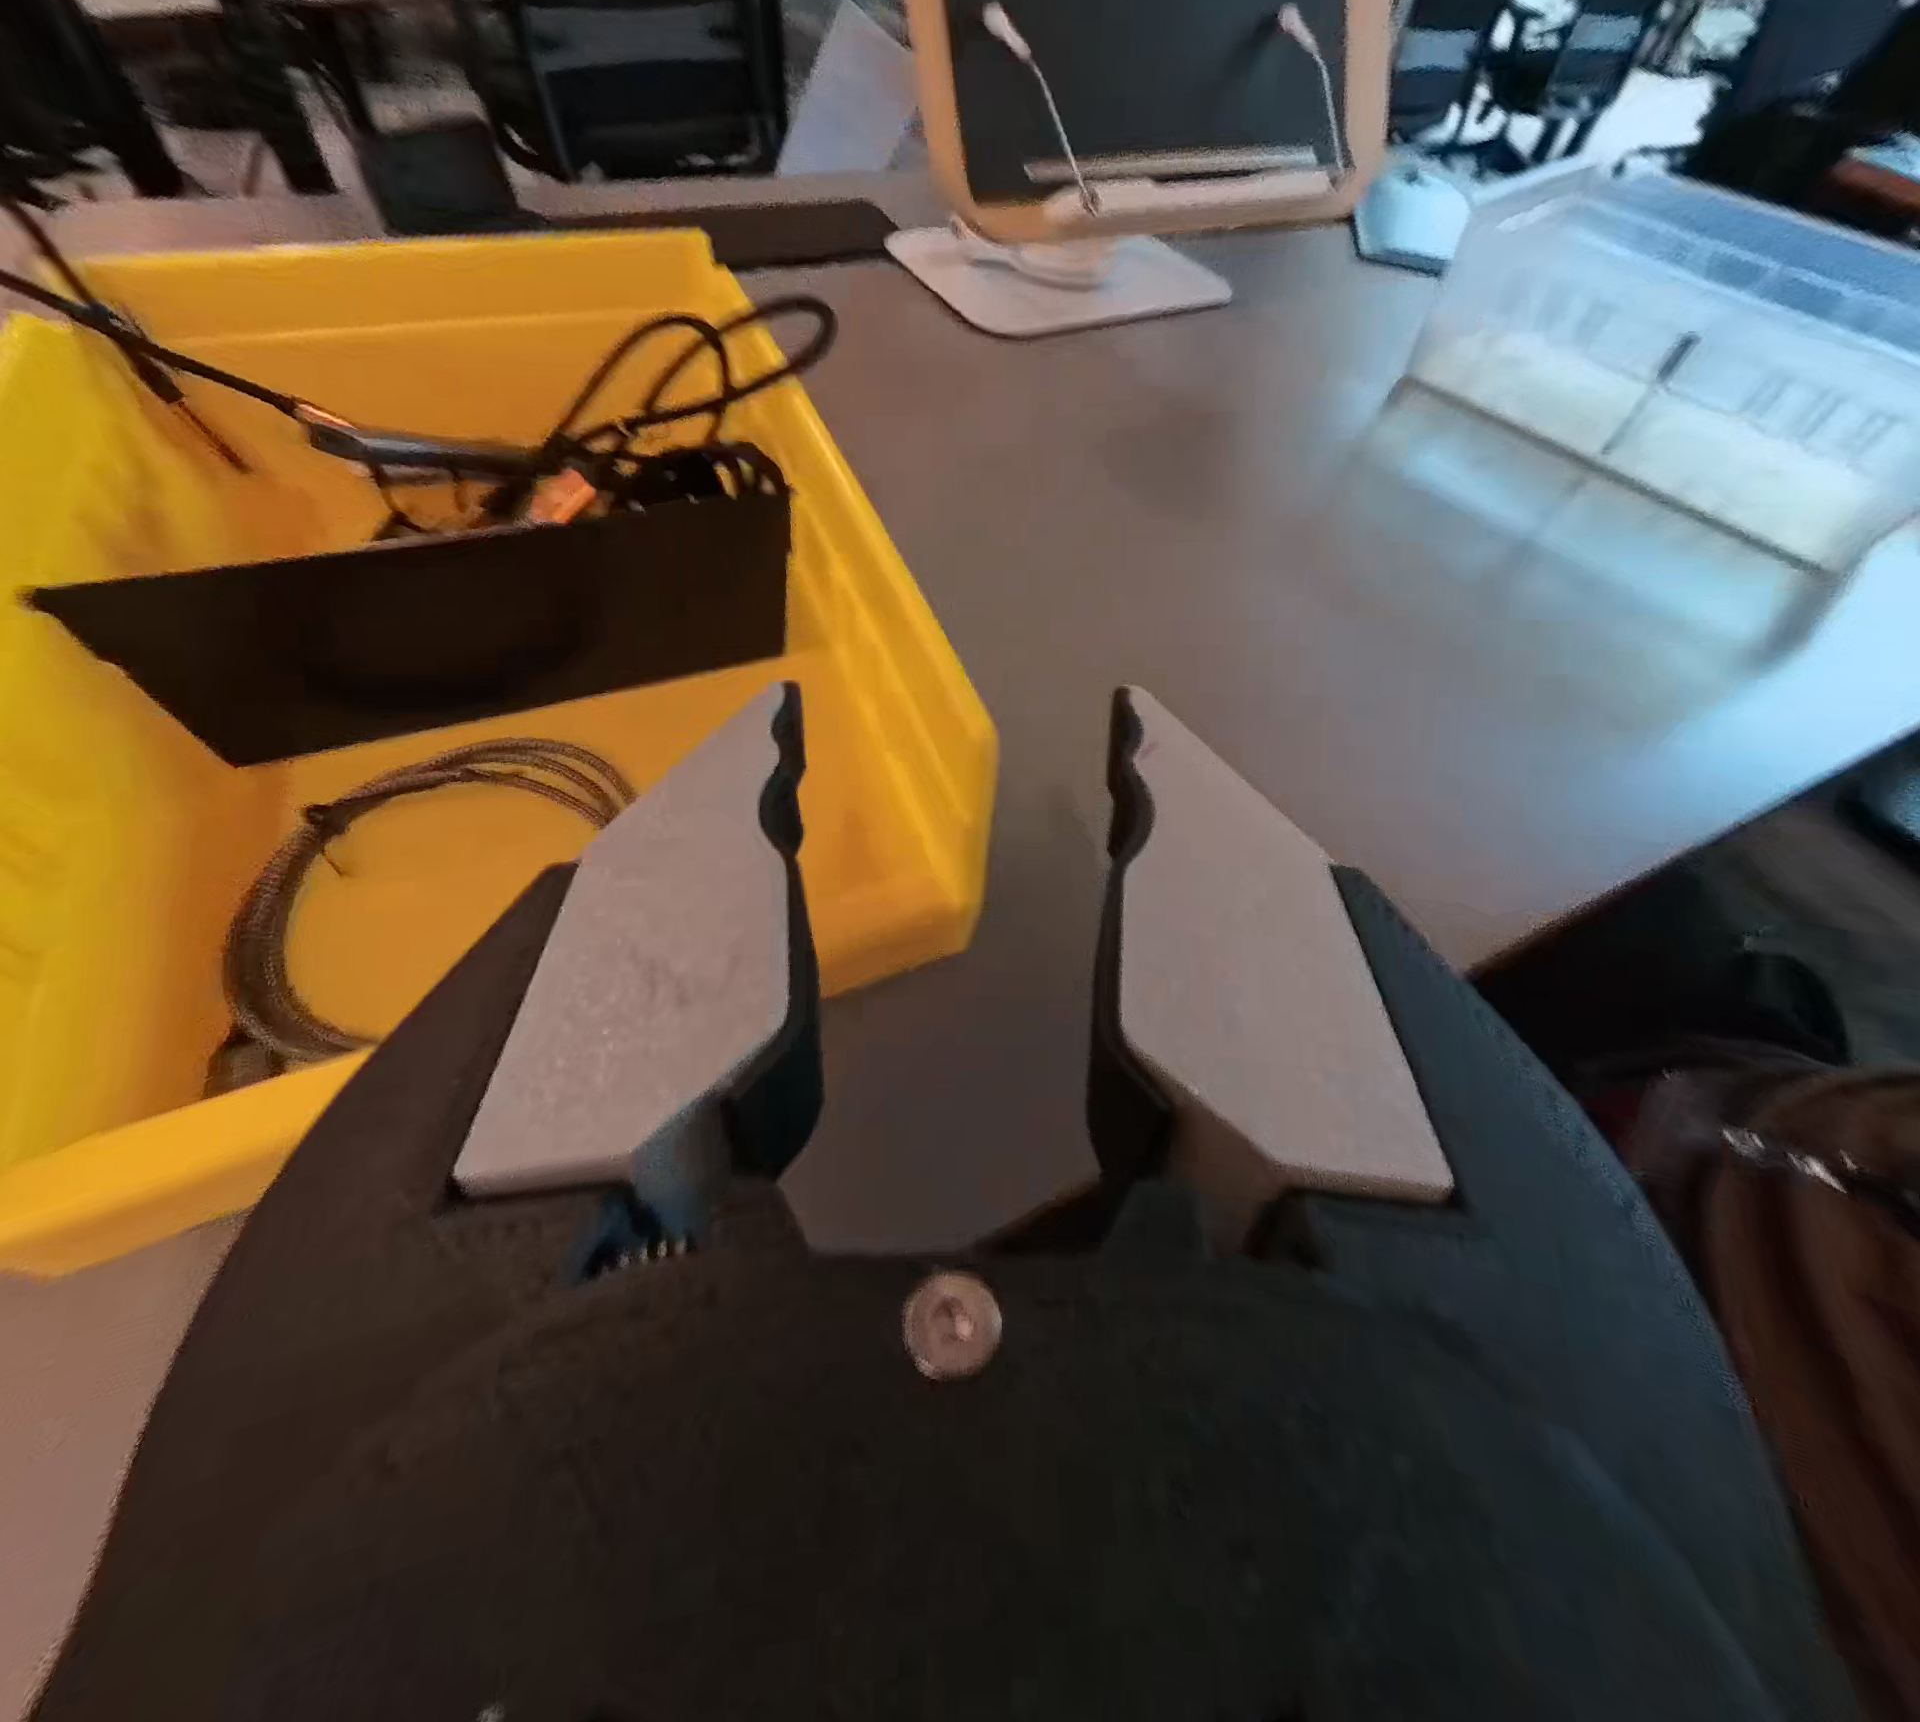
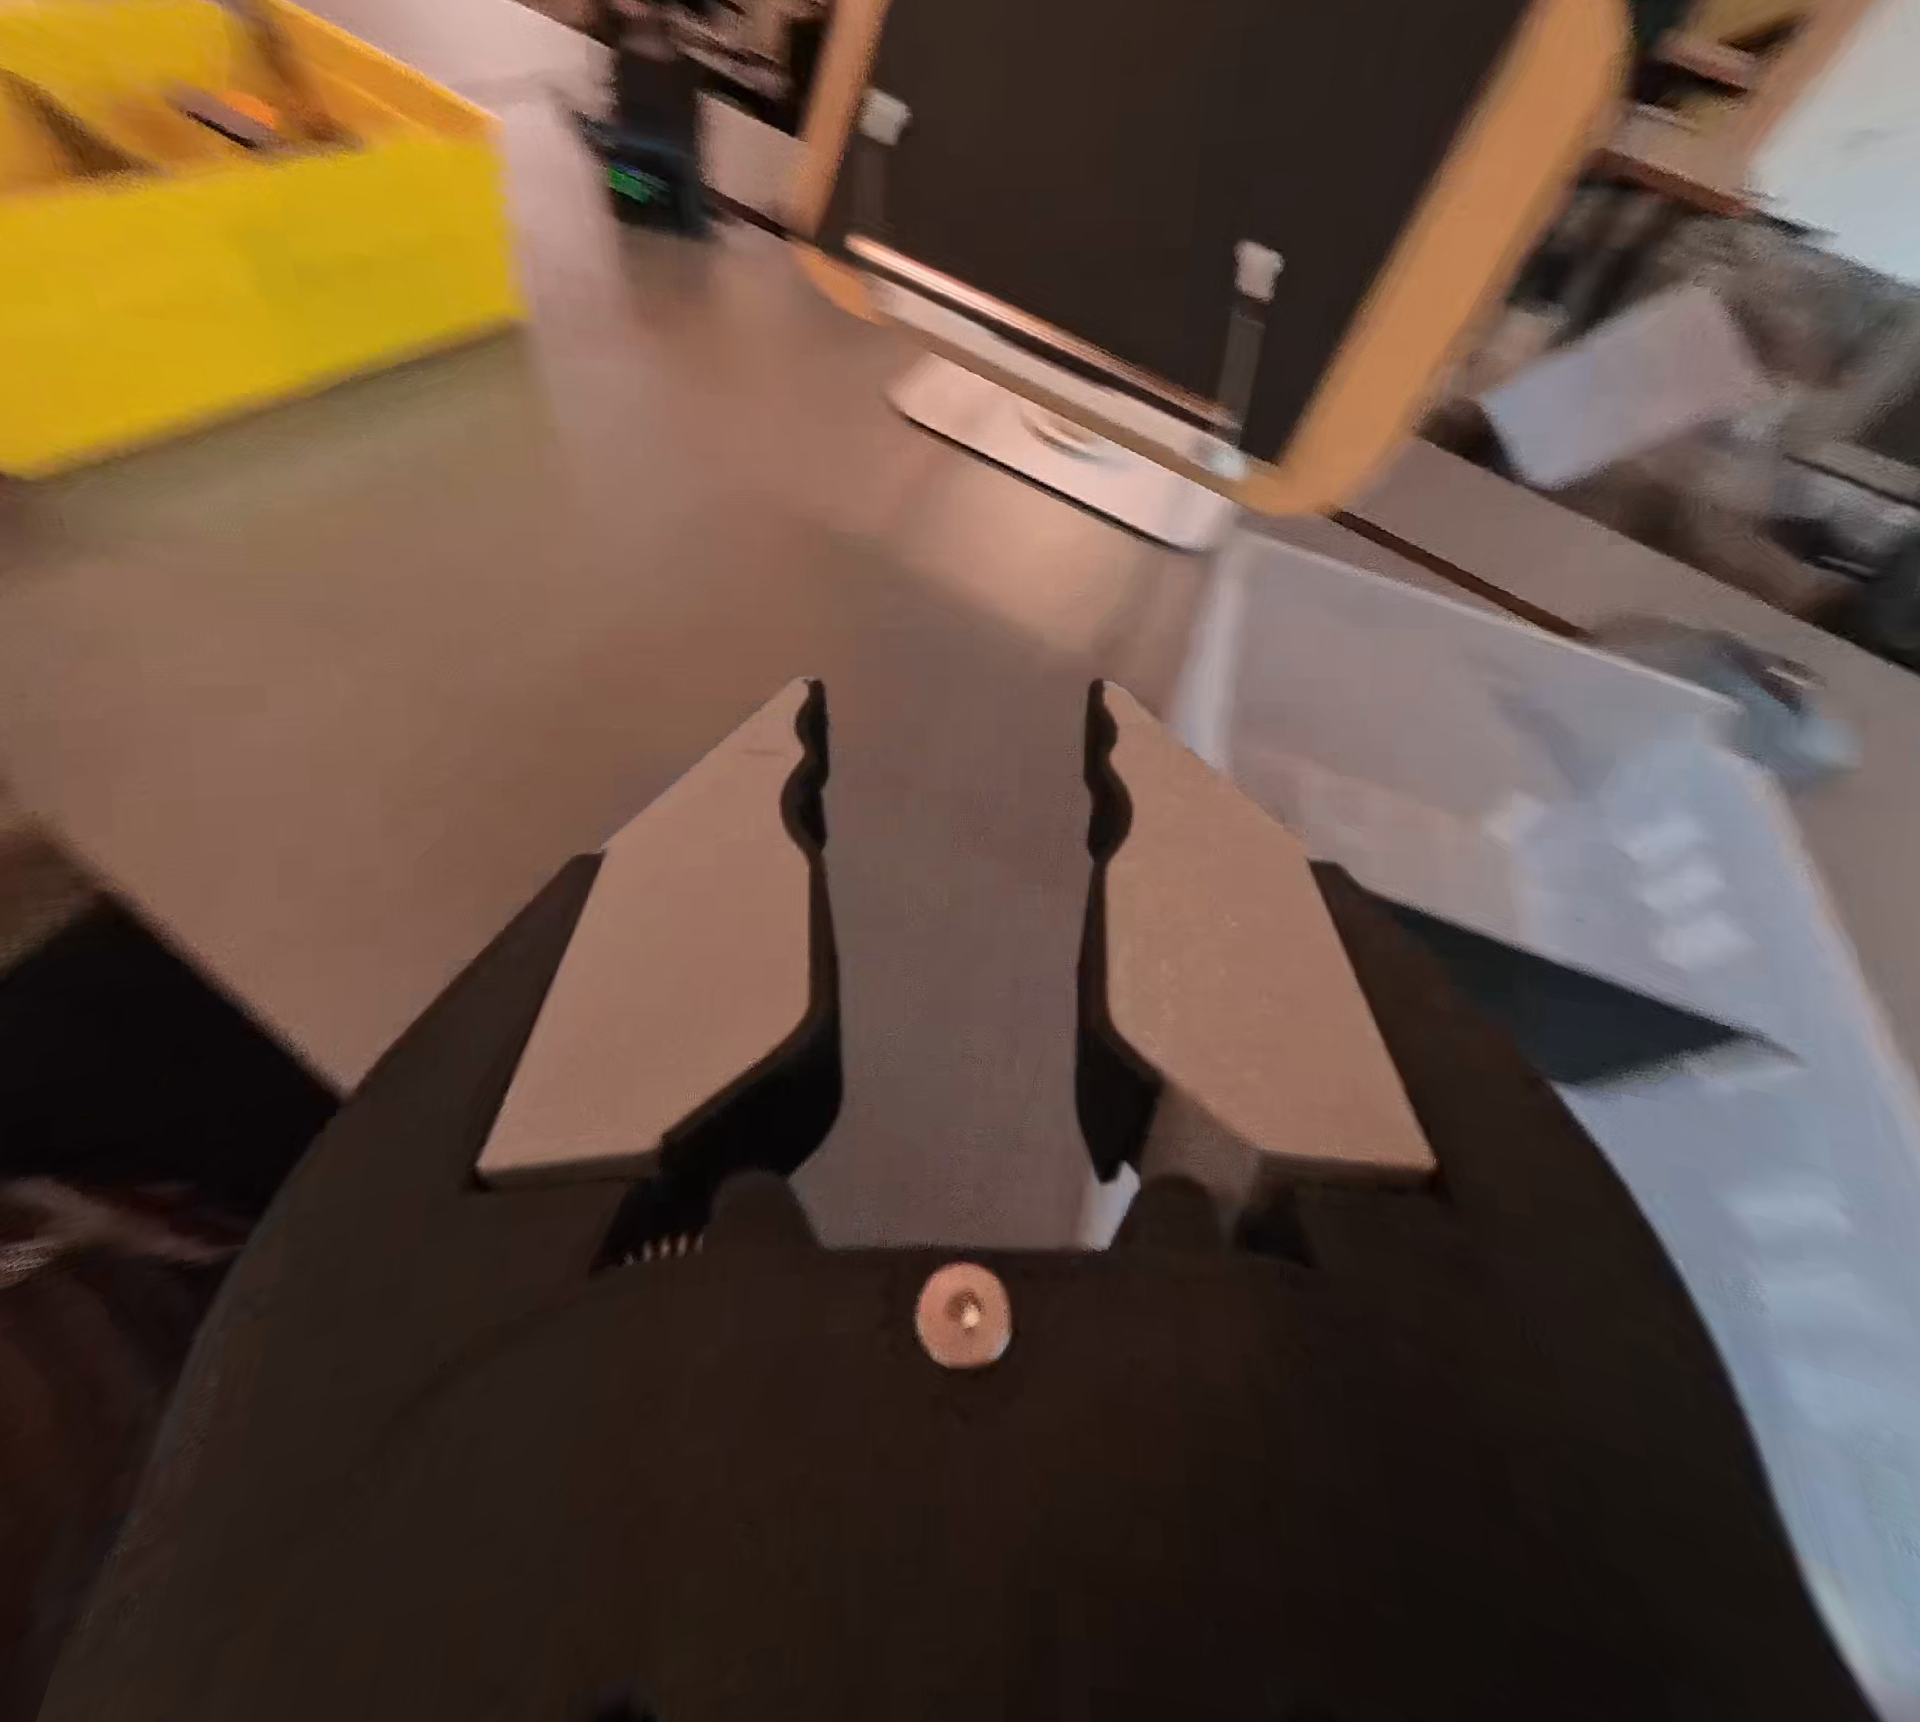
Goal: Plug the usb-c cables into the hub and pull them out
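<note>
Meanwhile both the left gripper (image 1: 956, 706) and right gripper (image 2: 956, 701) hover open and empty, cables (image 1: 623, 425) tangled in the yellow bin (image 1: 894, 633) at left, likely snagging when lifted.

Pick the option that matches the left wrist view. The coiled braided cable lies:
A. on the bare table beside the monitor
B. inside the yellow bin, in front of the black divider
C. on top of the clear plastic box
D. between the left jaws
B: the coiled braided cable rests on the floor of the yellow bin, nearer the camera than the black divider.
</note>
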Demonstrator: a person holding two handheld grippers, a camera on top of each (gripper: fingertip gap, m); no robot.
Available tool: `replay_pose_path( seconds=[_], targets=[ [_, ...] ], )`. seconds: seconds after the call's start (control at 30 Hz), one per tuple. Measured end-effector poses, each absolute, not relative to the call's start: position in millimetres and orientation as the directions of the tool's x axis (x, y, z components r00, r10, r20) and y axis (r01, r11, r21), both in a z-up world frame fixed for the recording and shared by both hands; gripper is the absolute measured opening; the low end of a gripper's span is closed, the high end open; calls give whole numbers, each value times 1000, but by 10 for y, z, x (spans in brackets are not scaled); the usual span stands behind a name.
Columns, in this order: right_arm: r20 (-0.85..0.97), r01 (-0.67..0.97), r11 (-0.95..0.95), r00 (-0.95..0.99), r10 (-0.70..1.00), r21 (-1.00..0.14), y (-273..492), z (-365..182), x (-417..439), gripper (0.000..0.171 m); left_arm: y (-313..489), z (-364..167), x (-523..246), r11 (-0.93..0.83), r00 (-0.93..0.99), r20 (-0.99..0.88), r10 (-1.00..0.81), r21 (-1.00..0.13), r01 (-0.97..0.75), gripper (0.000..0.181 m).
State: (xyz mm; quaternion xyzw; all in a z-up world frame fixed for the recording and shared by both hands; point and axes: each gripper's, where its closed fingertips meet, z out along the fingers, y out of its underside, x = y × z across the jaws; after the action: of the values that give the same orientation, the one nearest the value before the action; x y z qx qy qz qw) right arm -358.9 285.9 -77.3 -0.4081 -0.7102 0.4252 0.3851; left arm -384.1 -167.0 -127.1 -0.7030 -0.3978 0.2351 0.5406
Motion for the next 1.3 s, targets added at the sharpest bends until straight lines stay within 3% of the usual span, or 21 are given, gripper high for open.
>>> replay_pose_path(
  seconds=[0.1,0.17,0.33,0.5,0.6,0.77,0.93,1.03,1.2,1.3],
  targets=[
    [104,205,266,-573,813,-942,2170,-717,-3712,54,-1894,-1063,-4164,-112,475,22,880,-961,251,52],
    [135,185,320,-636,760,-929,1793,-807,-3949,54,-1999,-986,-4513,-102,426,21,904,-959,263,51],
    [190,204,448,-700,688,-870,1182,-1316,-4774,55,-2248,-1266,-5480,-84,337,119,934,-843,531,51],
    [300,161,514,-652,696,-843,1201,-1745,-5259,46,-2480,-1616,-5954,-3,209,223,952,-676,737,49],
    [302,187,546,-668,680,-817,1314,-1965,-5295,45,-2565,-1769,-6056,-39,184,181,966,-603,797,49],
    [232,243,532,-701,674,-811,1356,-2185,-5292,45,-2352,-1854,-6116,-68,244,259,935,-544,836,19],
    [149,297,503,-727,670,-812,1287,-2308,-5256,42,-2214,-1634,-6125,-216,386,126,914,-654,725,5],
    [157,277,488,-720,676,-828,1296,-2261,-5255,40,-2169,-1348,-6105,-325,413,-55,909,-714,620,4],
    [147,275,462,-708,690,-843,1330,-2221,-5252,39,-2138,-447,-6004,-581,348,-472,810,-721,378,2],
    [134,275,441,-704,698,-854,1343,-2191,-5259,38,-1919,283,-5838,-634,253,-589,768,-756,165,3]
  ],
)
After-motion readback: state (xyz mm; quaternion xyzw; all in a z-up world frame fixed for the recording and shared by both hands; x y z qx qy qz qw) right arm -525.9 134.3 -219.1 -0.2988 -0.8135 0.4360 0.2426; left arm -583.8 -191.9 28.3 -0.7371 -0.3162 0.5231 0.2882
